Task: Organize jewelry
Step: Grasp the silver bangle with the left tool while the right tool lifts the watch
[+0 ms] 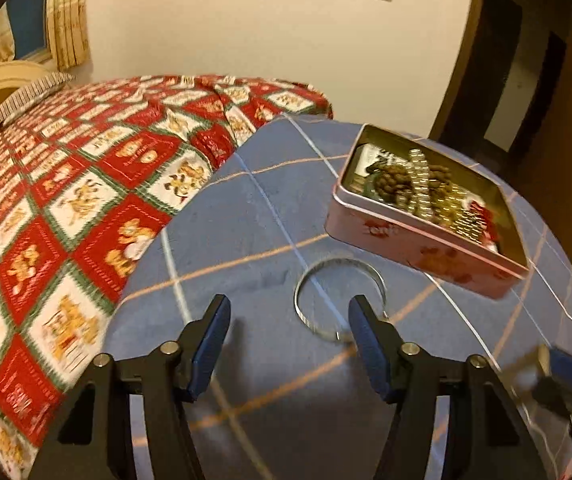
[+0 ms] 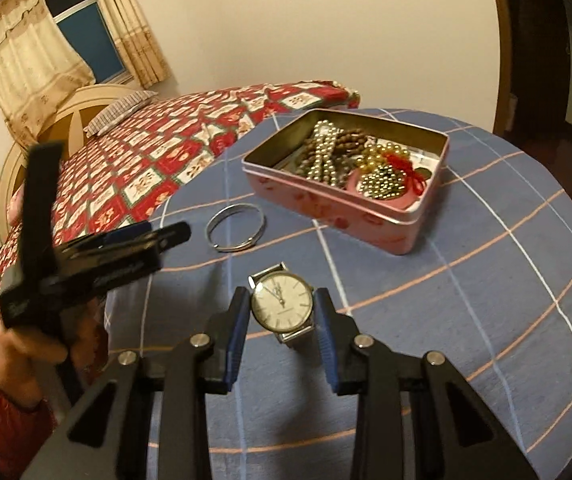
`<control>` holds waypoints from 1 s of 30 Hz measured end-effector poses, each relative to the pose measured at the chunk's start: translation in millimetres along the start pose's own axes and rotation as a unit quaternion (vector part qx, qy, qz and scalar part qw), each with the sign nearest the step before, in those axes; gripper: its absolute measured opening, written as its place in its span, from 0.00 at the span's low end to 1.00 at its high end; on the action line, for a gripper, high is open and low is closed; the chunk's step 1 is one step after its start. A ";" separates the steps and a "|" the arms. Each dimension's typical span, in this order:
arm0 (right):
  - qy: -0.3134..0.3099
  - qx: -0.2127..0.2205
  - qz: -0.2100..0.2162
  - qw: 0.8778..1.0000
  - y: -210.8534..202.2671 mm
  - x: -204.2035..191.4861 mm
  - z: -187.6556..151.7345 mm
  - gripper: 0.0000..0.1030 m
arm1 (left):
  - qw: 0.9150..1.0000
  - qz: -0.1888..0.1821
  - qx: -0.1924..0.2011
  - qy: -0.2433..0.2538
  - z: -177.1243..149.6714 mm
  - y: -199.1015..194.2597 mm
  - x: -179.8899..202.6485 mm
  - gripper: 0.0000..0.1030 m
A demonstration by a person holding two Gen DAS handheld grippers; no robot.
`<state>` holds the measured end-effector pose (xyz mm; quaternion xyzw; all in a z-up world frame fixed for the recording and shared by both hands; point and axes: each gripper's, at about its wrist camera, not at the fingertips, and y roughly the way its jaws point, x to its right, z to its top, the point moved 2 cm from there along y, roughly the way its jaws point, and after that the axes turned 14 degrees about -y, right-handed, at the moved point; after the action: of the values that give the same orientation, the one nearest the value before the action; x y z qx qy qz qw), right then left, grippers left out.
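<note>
A silver bangle [image 1: 298, 292] lies on the blue checked tablecloth [image 1: 245, 208]. My left gripper [image 1: 290, 308] hovers open just short of it, and its right finger covers the near edge of the ring. In the right wrist view the bangle [image 2: 208, 229] lies beyond the left gripper [image 2: 165, 230], which a hand holds. My right gripper [image 2: 281, 296] is shut on a white-faced wristwatch [image 2: 281, 304], one pad on each side of the case, above the cloth. The pink tin [image 2: 326, 208] stands open behind, with bead strings inside.
The round table's cloth [image 2: 486, 280] ends close on the right. A bed with a red patterned quilt [image 1: 65, 200] butts against the table's left side. The pink tin [image 1: 406, 244] sits right of the bangle. The right gripper [image 1: 566, 368] shows blurred at the lower right.
</note>
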<state>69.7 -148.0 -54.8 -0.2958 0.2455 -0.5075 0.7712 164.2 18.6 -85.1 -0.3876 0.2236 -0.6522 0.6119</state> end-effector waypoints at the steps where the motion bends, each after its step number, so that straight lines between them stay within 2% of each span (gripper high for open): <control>1: 0.000 0.000 0.000 1.000 1.5 0.7 0.8 0.35 | 1.000 0.008 -0.005 0.000 2.0 7.7 2.1 0.56; 5: 0.003 0.000 0.001 1.000 3.3 6.2 4.1 0.35 | 0.999 0.025 -0.025 0.002 2.4 28.5 8.1 0.41; 8: 0.007 0.002 0.002 1.000 3.8 11.6 6.7 0.35 | 0.998 0.038 -0.032 0.029 -0.5 35.0 17.5 0.41; 10: 0.014 0.004 0.005 1.000 5.3 15.5 8.4 0.35 | 0.998 0.036 -0.033 0.027 0.1 35.8 19.4 0.41; 11: 0.017 0.004 0.006 1.000 5.7 16.5 8.7 0.35 | 0.999 0.036 -0.032 0.024 0.7 35.9 19.3 0.36; 12: 0.019 0.004 0.008 1.000 6.3 17.6 9.1 0.35 | 0.999 0.036 -0.029 0.026 1.1 35.8 19.8 0.22; 14: 0.027 0.004 0.011 1.000 7.6 20.0 9.0 0.35 | 0.999 0.028 -0.029 0.029 2.1 36.9 20.8 0.07; 15: 0.029 0.004 0.012 0.999 7.4 20.7 8.8 0.35 | 0.999 0.022 -0.031 0.031 2.2 37.7 21.4 0.04; 21: 0.041 0.008 0.009 0.999 4.0 25.1 7.0 0.35 | 0.999 -0.014 -0.035 0.004 0.5 33.3 16.8 0.02; 30: 0.056 0.022 -0.013 0.998 -10.7 33.1 6.0 0.35 | 0.999 -0.052 0.003 0.013 -15.0 -15.4 23.6 0.02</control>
<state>79.1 -180.9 -45.6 -0.2532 0.2731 -0.5383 0.7560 144.0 -4.8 -76.8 -0.3881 0.2092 -0.6887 0.5755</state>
